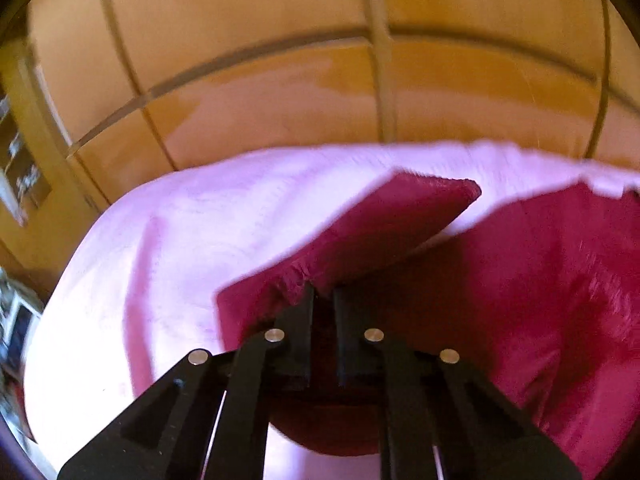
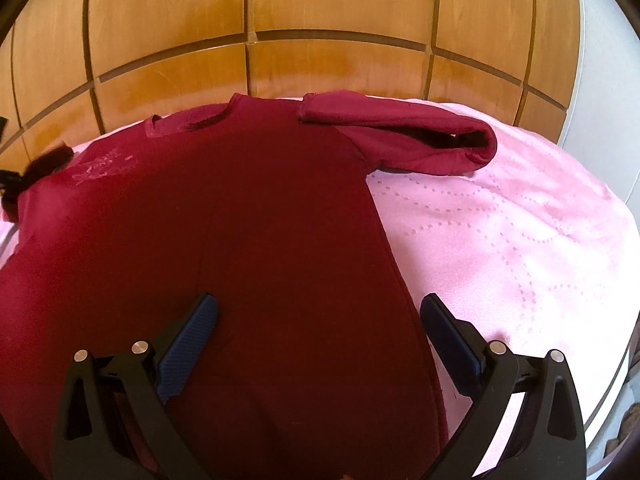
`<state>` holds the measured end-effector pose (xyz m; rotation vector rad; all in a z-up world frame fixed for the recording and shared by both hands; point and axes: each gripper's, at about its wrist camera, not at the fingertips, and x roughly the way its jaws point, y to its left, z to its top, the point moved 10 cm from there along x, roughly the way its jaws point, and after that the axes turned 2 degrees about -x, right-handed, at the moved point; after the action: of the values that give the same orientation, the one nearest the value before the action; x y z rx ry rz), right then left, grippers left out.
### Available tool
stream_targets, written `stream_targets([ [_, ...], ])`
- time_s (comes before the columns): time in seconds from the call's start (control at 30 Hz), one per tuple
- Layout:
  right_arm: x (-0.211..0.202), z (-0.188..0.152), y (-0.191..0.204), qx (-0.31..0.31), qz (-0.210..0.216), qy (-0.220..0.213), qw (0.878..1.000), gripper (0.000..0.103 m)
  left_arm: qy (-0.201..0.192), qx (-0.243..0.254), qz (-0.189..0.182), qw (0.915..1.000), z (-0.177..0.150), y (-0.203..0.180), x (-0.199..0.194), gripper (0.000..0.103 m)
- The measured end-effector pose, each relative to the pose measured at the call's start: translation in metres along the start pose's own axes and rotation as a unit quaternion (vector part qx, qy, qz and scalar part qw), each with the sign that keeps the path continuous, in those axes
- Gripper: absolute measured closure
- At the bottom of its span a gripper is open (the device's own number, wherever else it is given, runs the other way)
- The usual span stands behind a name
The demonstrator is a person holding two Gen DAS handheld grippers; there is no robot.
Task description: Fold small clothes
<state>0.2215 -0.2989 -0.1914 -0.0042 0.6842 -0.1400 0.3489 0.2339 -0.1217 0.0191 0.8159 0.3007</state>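
Over on the left, the left gripper [image 1: 323, 300] has its two black fingers drawn close together on a bunched edge of the dark red garment [image 2: 224, 240], pinching what looks like a sleeve [image 1: 360, 232] that lifts away toward one o'clock, its ribbed cuff hanging free above the pink bedspread [image 1: 160, 240]. That view is smeared with blur, so the finer folds of the cloth are hard to make out. The garment itself lies spread on the bed, neckline [image 2: 192, 122] toward the wooden panelled wall [image 2: 320, 8] at twelve o'clock, body running down toward six. In the right wrist view, the left gripper shows only as a dark blurred shape at nine o'clock by the garment's far shoulder. At two o'clock the other sleeve [image 2: 400, 140] is folded back on itself, its cuff lying near the collar and the bend resting on the pink bedspread. The right gripper [image 2: 320, 312] hovers with its blue-padded fingers [image 2: 192, 344] spread wide and holding nothing, one pad over the red cloth at seven o'clock, the other over the bedspread just beside the garment's side edge at five o'clock.
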Motion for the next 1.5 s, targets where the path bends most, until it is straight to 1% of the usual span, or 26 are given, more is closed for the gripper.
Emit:
stream_targets([
  [0.13, 0.000, 0.000, 0.000, 0.000, -0.001, -0.002, 1.000, 0.003, -0.047, -0.086, -0.022, 0.9950, 0.000, 0.044, -0.024, 0.096],
  [0.2, 0.000, 0.000, 0.000, 0.000, -0.001, -0.002, 1.000, 0.003, -0.064, -0.148, -0.042, 0.9860, -0.008, 0.072, -0.032, 0.096],
  [0.23, 0.000, 0.000, 0.000, -0.001, -0.002, -0.002, 1.000, 0.003, -0.067, -0.166, -0.042, 0.9830, -0.015, 0.079, -0.035, 0.096],
  [0.33, 0.000, 0.000, -0.001, -0.001, -0.002, -0.002, 1.000, 0.003, -0.064, -0.222, -0.039, 0.9721, -0.040, 0.112, -0.031, 0.095],
  [0.4, 0.000, 0.001, -0.001, -0.001, -0.003, -0.003, 1.000, 0.003, -0.046, -0.252, -0.032, 0.9661, -0.062, 0.129, -0.024, 0.093],
  [0.47, 0.000, 0.001, -0.001, 0.000, -0.004, -0.004, 1.000, 0.003, -0.023, -0.289, -0.036, 0.9565, -0.091, 0.144, -0.018, 0.091],
  [0.53, -0.001, 0.001, -0.001, 0.000, -0.005, -0.004, 1.000, 0.003, -0.010, -0.320, -0.046, 0.9463, -0.111, 0.153, -0.016, 0.082],
  [0.57, -0.001, 0.001, -0.001, 0.000, -0.005, -0.004, 1.000, 0.003, -0.009, -0.336, -0.043, 0.9407, -0.117, 0.159, -0.016, 0.061],
  [0.6, -0.001, 0.001, -0.001, 0.000, -0.005, -0.005, 1.000, 0.003, -0.019, -0.359, -0.040, 0.9322, -0.123, 0.168, -0.022, 0.046],
  [0.67, -0.001, 0.001, -0.001, 0.000, -0.006, -0.006, 1.000, 0.003, -0.029, -0.381, -0.031, 0.9235, -0.128, 0.177, -0.032, 0.032],
  [0.77, -0.001, 0.002, -0.002, -0.001, -0.008, -0.008, 1.000, 0.003, -0.032, -0.390, 0.005, 0.9202, -0.135, 0.181, -0.050, 0.023],
  [0.83, -0.002, 0.002, -0.002, -0.002, -0.011, -0.010, 1.000, 0.003, -0.042, -0.391, -0.008, 0.9193, -0.132, 0.162, -0.067, 0.020],
  [0.9, -0.002, 0.002, -0.002, -0.005, -0.017, -0.013, 1.000, 0.003, -0.053, -0.380, -0.031, 0.9229, -0.119, 0.134, -0.078, 0.015],
  [0.93, -0.003, 0.002, -0.002, -0.006, -0.019, -0.014, 1.000, 0.003, -0.064, -0.358, -0.051, 0.9301, -0.110, 0.110, -0.089, 0.013],
  [1.0, -0.002, 0.002, -0.001, -0.009, -0.025, -0.014, 1.000, 0.003, -0.079, -0.311, -0.070, 0.9445, -0.092, 0.068, -0.099, 0.006],
  [1.03, -0.003, 0.002, -0.002, -0.009, -0.026, -0.016, 0.999, 0.003, -0.082, -0.277, -0.083, 0.9536, -0.084, 0.038, -0.105, 0.004],
  [1.07, -0.004, 0.002, -0.002, -0.009, -0.027, -0.018, 0.999, 0.003, -0.081, -0.244, -0.106, 0.9604, -0.077, 0.004, -0.108, 0.003],
  [1.1, -0.004, 0.002, -0.002, -0.008, -0.027, -0.018, 0.999, 0.003, -0.078, -0.225, -0.122, 0.9635, -0.075, -0.017, -0.109, 0.003],
  [1.13, -0.004, 0.001, -0.003, -0.007, -0.026, -0.016, 1.000, 0.003, -0.067, -0.192, -0.142, 0.9687, -0.073, -0.056, -0.108, 0.003],
  [1.17, -0.003, 0.001, -0.003, -0.006, -0.024, -0.012, 1.000, 0.003, -0.060, -0.179, -0.148, 0.9708, -0.075, -0.071, -0.108, 0.003],
  [1.23, -0.001, -0.001, -0.004, 0.001, -0.016, -0.002, 1.000, 0.003, -0.034, -0.130, -0.167, 0.9768, -0.084, -0.123, -0.104, 0.003],
  [1.3, 0.002, -0.002, -0.005, 0.009, -0.006, 0.008, 1.000, 0.003, -0.022, -0.079, -0.169, 0.9821, -0.097, -0.158, -0.099, 0.003],
  [1.37, 0.003, -0.004, -0.005, 0.012, 0.001, 0.019, 1.000, 0.003, 0.018, -0.001, -0.137, 0.9904, -0.116, -0.187, -0.081, 0.003],
  [1.4, 0.003, -0.004, -0.004, 0.011, 0.004, 0.027, 1.000, 0.003, 0.033, 0.013, -0.121, 0.9921, -0.117, -0.192, -0.075, 0.002],
  [1.47, 0.002, 0.000, -0.004, 0.003, 0.011, 0.037, 0.999, 0.003, 0.034, 0.015, -0.116, 0.9925, -0.116, -0.191, -0.073, 0.002],
  [1.5, 0.000, 0.006, -0.004, -0.003, 0.010, 0.028, 1.000, 0.003, 0.033, 0.013, -0.119, 0.9923, -0.115, -0.191, -0.074, 0.002],
])
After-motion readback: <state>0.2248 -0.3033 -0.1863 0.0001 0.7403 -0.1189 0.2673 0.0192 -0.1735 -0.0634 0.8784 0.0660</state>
